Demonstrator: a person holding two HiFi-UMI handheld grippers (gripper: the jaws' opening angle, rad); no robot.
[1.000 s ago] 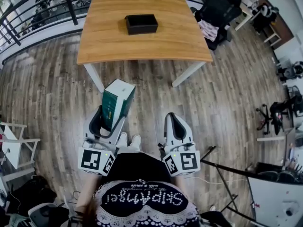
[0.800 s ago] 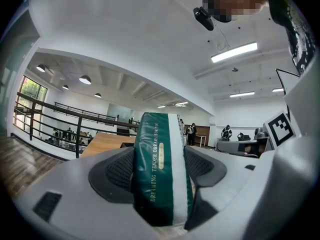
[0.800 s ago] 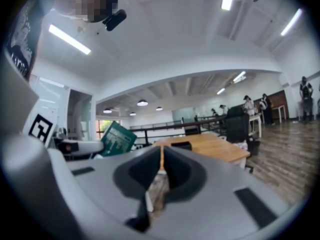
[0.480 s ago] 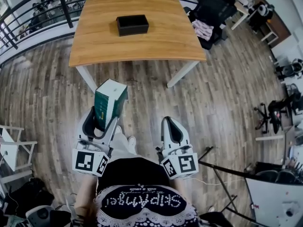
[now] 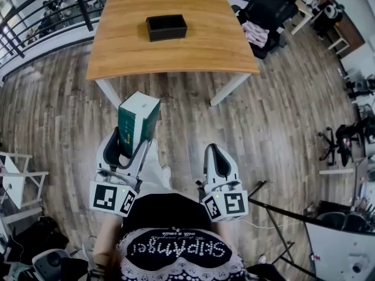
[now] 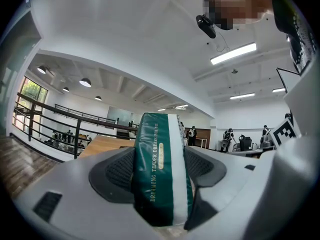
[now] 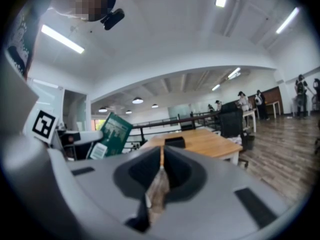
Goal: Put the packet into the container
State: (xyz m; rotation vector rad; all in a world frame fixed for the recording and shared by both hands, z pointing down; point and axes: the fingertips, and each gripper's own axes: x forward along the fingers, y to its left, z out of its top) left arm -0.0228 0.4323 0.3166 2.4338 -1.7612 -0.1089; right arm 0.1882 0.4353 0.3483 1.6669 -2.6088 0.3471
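Note:
A green and white packet (image 5: 137, 123) stands upright between the jaws of my left gripper (image 5: 130, 138), which is shut on it, held over the floor short of the table. In the left gripper view the packet (image 6: 159, 169) fills the gap between the black pads (image 6: 118, 170). A black open container (image 5: 166, 27) sits on the wooden table (image 5: 199, 45), well ahead of both grippers. My right gripper (image 5: 216, 157) is shut with nothing in it, its jaws meeting in the right gripper view (image 7: 160, 170). That view also shows the packet (image 7: 111, 135) at left and the container (image 7: 174, 142) far off.
The table has white legs (image 5: 231, 89) and stands on a wood-plank floor. A black railing (image 5: 41, 16) runs behind it at the left. Dark chairs and bags (image 5: 265, 10) crowd the table's right side. A white stool (image 5: 14, 180) is at my left, a stand (image 5: 275, 215) at my right.
The view has shifted slightly as the person steps; the table and container sit a little nearer than a second ago. Both grippers keep their hold and posture.

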